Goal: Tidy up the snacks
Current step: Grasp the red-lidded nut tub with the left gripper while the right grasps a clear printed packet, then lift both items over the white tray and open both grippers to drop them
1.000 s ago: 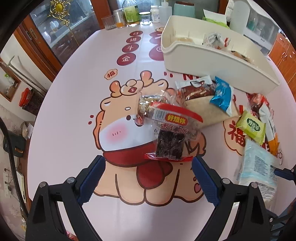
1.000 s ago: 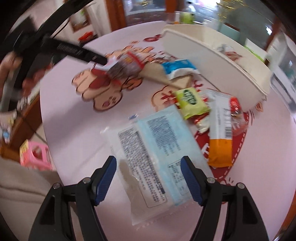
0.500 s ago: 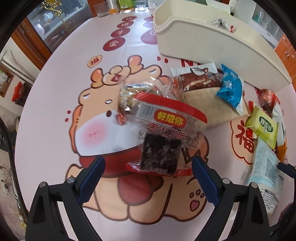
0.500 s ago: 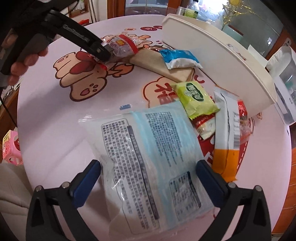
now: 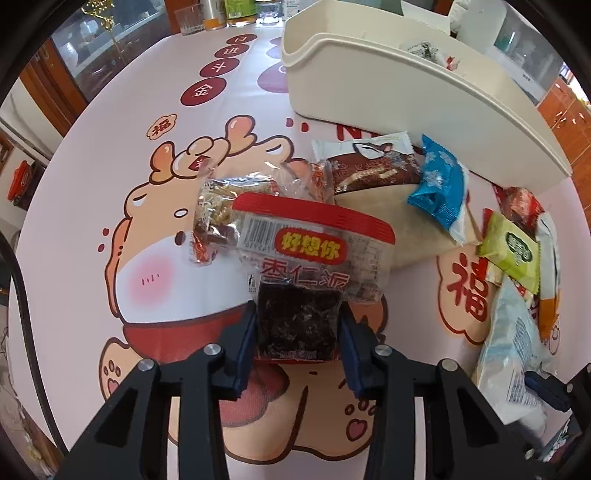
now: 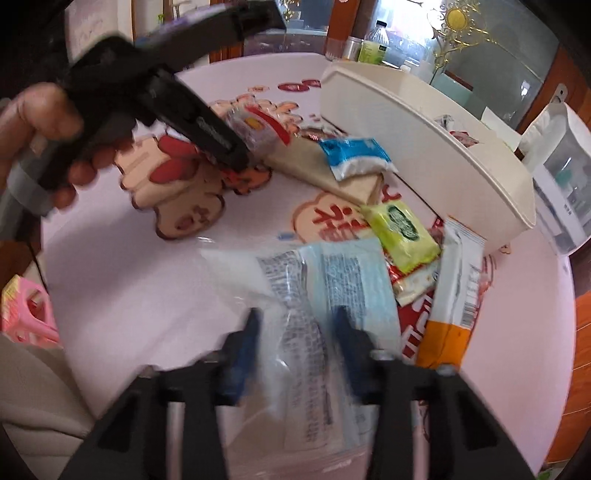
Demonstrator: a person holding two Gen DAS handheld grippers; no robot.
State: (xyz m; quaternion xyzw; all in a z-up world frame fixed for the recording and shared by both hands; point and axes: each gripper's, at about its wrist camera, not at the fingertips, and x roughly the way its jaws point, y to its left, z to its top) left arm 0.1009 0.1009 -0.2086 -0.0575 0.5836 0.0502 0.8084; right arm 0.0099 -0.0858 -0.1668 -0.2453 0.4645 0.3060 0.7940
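My left gripper (image 5: pixel 297 325) is shut on the lower end of a red-and-clear date snack packet (image 5: pixel 310 254), whose dark block sits between the blue pads. It also shows in the right wrist view (image 6: pixel 255 127), with the left gripper (image 6: pixel 236 155) on it. My right gripper (image 6: pixel 295 332) is shut on a pale blue and white snack bag (image 6: pixel 332 288), which bunches between the fingers. The cream plastic bin (image 5: pixel 424 96) stands beyond the snacks and holds a few wrappers.
Loose snacks lie between the grippers and the bin (image 6: pixel 424 140): a brown chocolate pack (image 5: pixel 373 170), a blue packet (image 5: pixel 441 188), a green packet (image 6: pixel 402 232), an orange-and-white bar (image 6: pixel 454 295). Bottles and jars (image 5: pixel 221 14) stand at the table's far edge.
Both grippers have closed: the left on the date snack packet, the right on the pale blue bag. The left one moved in closer to its packet.
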